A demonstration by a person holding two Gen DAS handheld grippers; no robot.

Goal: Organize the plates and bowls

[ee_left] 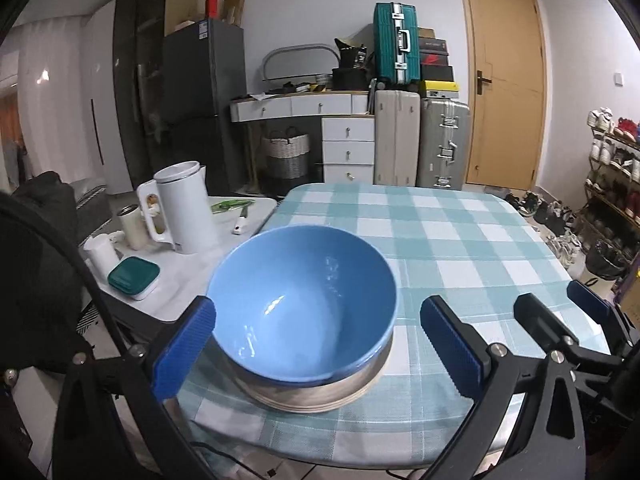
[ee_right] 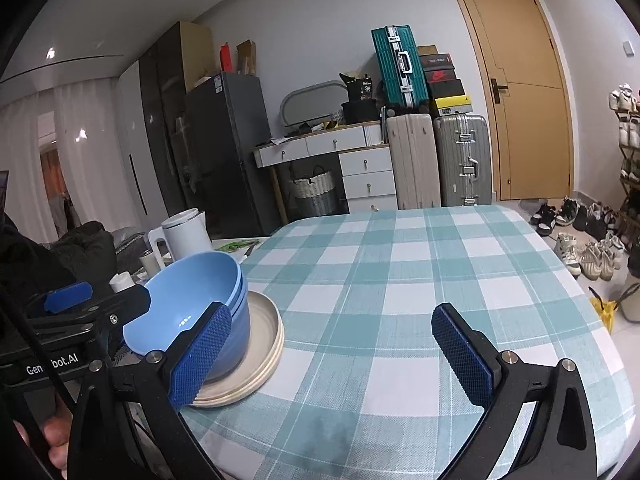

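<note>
A blue bowl (ee_left: 304, 304) sits on a stack of beige plates (ee_left: 320, 396) at the near left of the checked table (ee_left: 460, 240). My left gripper (ee_left: 318, 348) is open, its blue pads either side of the bowl; the right pad stands clear of it. In the right wrist view the blue bowl (ee_right: 200, 300) looks nested in others on the plates (ee_right: 260, 344). My right gripper (ee_right: 332, 356) is open over bare cloth just right of the stack, with nothing between its fingers. It also shows as the right gripper (ee_left: 560, 312) beside the left one.
A side table to the left carries a white kettle (ee_left: 184, 208), a cup (ee_left: 132, 226), a green-lidded box (ee_left: 134, 276) and a knife (ee_left: 241, 220). Suitcases (ee_left: 420, 140), drawers and a door stand beyond the table. Shoes (ee_right: 592, 256) lie on the floor at right.
</note>
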